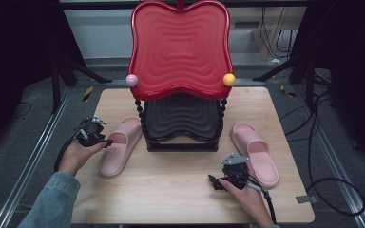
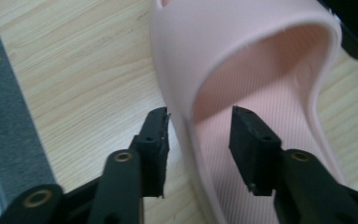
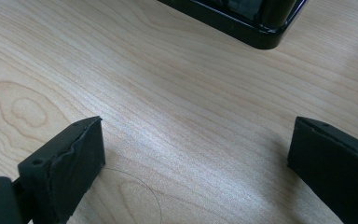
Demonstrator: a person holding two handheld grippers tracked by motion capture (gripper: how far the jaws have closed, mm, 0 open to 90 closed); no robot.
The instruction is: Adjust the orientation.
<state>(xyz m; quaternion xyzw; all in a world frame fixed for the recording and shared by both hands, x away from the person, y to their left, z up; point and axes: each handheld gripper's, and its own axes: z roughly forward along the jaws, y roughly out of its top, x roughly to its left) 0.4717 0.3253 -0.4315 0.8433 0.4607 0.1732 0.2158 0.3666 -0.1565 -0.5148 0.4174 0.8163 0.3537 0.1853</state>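
Two pink slippers lie on the wooden table (image 1: pixel 171 194). The left slipper (image 1: pixel 119 145) is at the left of a two-tier rack, the right slipper (image 1: pixel 256 152) at its right. My left gripper (image 1: pixel 107 141) is at the left slipper's outer side. In the left gripper view the slipper's side wall (image 2: pixel 182 121) stands between the jaws of that gripper (image 2: pixel 199 135): one pad is outside against it, the other is inside the slipper with a gap. My right gripper (image 1: pixel 212 180) rests near the table's front, left of the right slipper. Its jaws (image 3: pixel 196 158) stand wide apart over bare wood.
The rack has a red wavy top tray (image 1: pixel 180 47) and a black lower tray (image 1: pixel 183 118), with a pink ball (image 1: pixel 131 80) and a yellow ball (image 1: pixel 229 79) at the corners. The black tray's corner (image 3: pixel 256 28) lies ahead of my right gripper. Cables trail on the floor at the right.
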